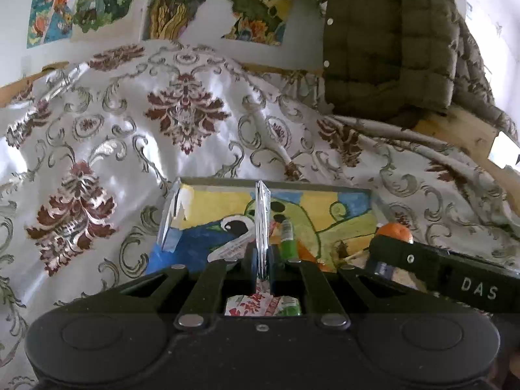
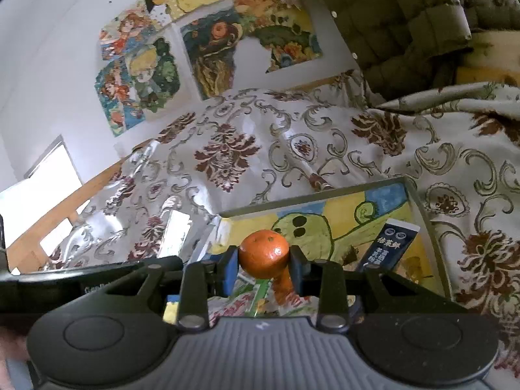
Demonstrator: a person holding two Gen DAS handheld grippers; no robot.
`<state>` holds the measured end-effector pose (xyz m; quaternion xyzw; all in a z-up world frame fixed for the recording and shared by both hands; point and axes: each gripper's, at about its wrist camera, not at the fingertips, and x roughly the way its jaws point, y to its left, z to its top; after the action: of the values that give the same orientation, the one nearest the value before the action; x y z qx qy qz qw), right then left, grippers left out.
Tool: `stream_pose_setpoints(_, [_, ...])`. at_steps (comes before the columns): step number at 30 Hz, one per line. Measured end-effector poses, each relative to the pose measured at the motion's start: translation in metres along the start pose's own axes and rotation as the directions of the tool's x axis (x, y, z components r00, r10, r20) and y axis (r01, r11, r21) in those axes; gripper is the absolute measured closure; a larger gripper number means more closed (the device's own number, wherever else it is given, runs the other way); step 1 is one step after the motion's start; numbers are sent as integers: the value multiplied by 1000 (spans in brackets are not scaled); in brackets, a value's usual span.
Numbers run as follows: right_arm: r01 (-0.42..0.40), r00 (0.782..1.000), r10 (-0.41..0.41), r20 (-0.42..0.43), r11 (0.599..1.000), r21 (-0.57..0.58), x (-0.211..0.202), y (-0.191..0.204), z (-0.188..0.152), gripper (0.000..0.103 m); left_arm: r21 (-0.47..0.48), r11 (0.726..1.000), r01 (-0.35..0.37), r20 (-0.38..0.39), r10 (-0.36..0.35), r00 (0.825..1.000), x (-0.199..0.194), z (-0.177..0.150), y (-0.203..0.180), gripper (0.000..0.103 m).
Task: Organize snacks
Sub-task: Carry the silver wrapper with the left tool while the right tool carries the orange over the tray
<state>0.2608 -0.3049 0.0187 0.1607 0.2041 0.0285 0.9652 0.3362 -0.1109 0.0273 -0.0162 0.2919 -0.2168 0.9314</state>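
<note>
A shallow box (image 1: 325, 208) with a painted green-and-yellow cartoon bottom lies on the patterned cloth; it also shows in the right wrist view (image 2: 351, 208). My left gripper (image 1: 262, 269) is shut on a thin silvery snack packet (image 1: 262, 214), held edge-on above the box. My right gripper (image 2: 264, 268) is shut on an orange tangerine (image 2: 264, 253) above the box. That tangerine (image 1: 395, 231) and the right gripper body show at the right of the left wrist view. A blue snack packet (image 2: 388, 247) leans inside the box. A red-white-green packet (image 1: 263, 305) lies below the left gripper.
A white cloth with brown and grey floral print (image 1: 130, 136) covers the surface. A dark green quilted jacket (image 1: 390, 42) lies at the back right. Cartoon posters (image 1: 84, 0) hang on the wall behind. A bare wooden edge (image 2: 58, 208) shows at left.
</note>
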Motion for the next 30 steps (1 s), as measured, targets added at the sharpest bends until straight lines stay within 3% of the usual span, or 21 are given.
stream_pose_setpoints(11, [24,998,-24,-56,1000,7,41,-4,-9,66,-33,999,-43,-77,41,996,38,-14,22,97])
stream_pose_setpoints(30, [88,987,-92,-135,995,-36,69,-7,-34,65,-83,993,-86,-173,70,982,59,-34,39,96])
